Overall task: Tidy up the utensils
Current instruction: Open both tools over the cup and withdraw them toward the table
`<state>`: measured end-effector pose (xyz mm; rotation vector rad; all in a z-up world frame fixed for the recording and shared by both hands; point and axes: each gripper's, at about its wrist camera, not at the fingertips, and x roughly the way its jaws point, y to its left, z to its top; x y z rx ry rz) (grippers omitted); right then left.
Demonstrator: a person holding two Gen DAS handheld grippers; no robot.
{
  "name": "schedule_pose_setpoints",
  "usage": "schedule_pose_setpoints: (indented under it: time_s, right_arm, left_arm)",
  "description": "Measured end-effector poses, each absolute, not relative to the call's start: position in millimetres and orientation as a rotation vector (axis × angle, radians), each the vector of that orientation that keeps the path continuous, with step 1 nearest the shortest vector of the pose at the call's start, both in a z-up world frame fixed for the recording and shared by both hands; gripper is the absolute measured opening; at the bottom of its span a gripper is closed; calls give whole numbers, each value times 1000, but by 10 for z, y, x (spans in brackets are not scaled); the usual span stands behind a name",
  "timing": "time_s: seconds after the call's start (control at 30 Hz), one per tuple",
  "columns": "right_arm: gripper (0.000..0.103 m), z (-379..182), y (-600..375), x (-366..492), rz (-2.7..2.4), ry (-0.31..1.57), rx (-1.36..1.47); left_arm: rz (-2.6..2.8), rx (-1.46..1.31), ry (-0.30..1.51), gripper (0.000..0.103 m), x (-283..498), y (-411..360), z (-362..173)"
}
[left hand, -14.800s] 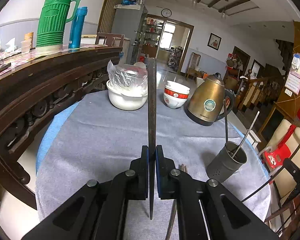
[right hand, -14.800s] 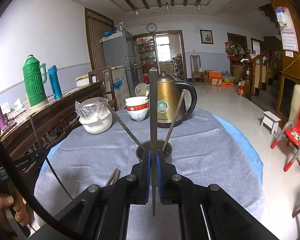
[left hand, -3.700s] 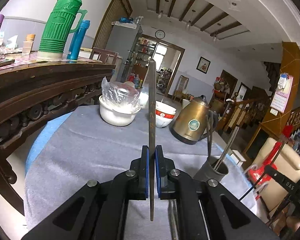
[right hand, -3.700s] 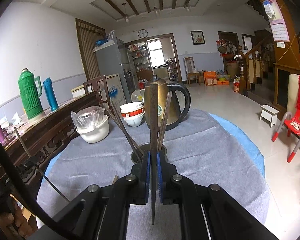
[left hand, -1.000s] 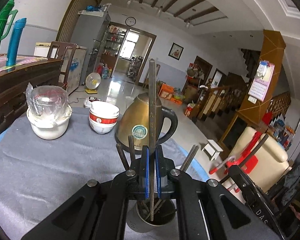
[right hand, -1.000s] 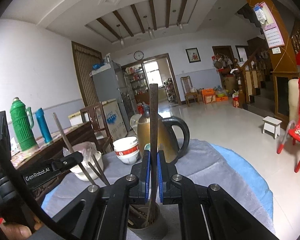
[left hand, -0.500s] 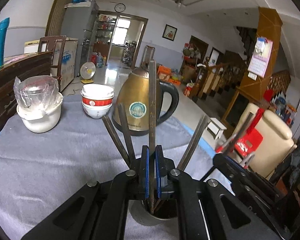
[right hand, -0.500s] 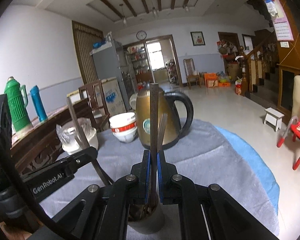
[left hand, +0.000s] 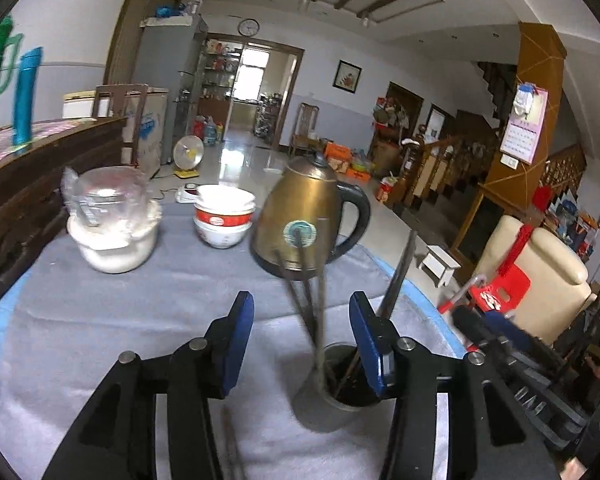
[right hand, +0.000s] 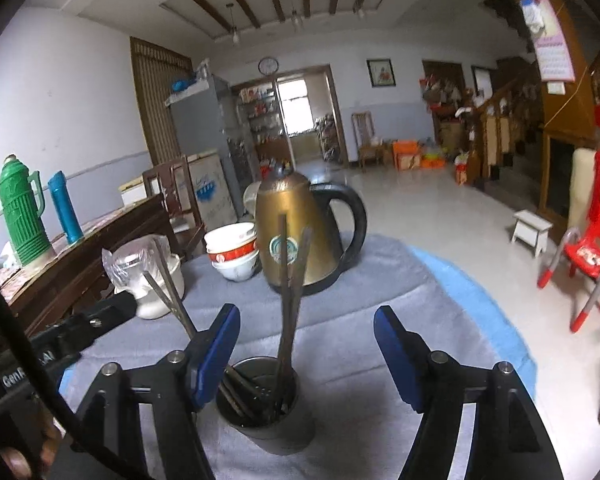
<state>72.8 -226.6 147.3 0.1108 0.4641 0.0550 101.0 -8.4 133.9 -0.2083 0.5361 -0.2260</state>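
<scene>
A grey metal holder (left hand: 328,400) stands on the grey cloth with several dark chopsticks (left hand: 320,304) leaning in it. My left gripper (left hand: 302,322) hangs just above and behind the holder. Its jaws are opening; the chopsticks rise between them, untouched by the blue pads. In the right wrist view the same holder (right hand: 268,416) sits below my right gripper (right hand: 306,332), whose jaws are also opening wide around a leaning chopstick (right hand: 288,300) without pressing it. The left gripper's black body (right hand: 80,328) shows at the left there. One thin stick (left hand: 230,440) lies on the cloth under the left gripper.
A brass kettle (left hand: 304,224) stands right behind the holder, with stacked red-and-white bowls (left hand: 224,220) and a plastic-covered white pot (left hand: 112,232) to its left. A dark wooden sideboard (left hand: 28,184) runs along the left. The round table's edge (right hand: 480,304) curves off at the right.
Half a second ago each gripper was shut on an upright chopstick over the holder. Both pairs of jaws have now parted, and the chopsticks stand loose in the holder.
</scene>
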Motion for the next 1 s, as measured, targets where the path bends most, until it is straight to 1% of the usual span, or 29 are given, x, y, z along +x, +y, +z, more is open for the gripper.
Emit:
schedule_pose_setpoints:
  time_s: [0.07, 0.1, 0.17, 0.2, 0.3, 0.5, 0.7, 1.0]
  right_arm:
    - [74, 1517, -2293, 602, 56, 454, 123]
    - [74, 1524, -2300, 546, 59, 451, 130]
    - [74, 1513, -2301, 415, 69, 452, 149]
    - [73, 1466, -2276, 329, 81, 466, 150]
    - [73, 1273, -2158, 209, 112, 540, 129]
    - [73, 705, -1918, 44, 156, 715, 108]
    - [73, 429, -1773, -1, 173, 821, 89]
    - [73, 178, -1708, 18, 148, 877, 73]
  left_arm:
    - [-197, -209, 532, 59, 888, 68, 1327]
    - [-183, -204, 531, 60, 822, 143, 1302]
    - [-122, -181, 534, 67, 663, 305, 1208]
    - [-96, -168, 552, 68, 631, 362, 1143]
    - [-36, -148, 640, 68, 550, 551, 865]
    - [59, -141, 818, 68, 465, 800, 356]
    - [88, -136, 887, 68, 365, 856, 98]
    - [102, -138, 941, 68, 367, 884, -137]
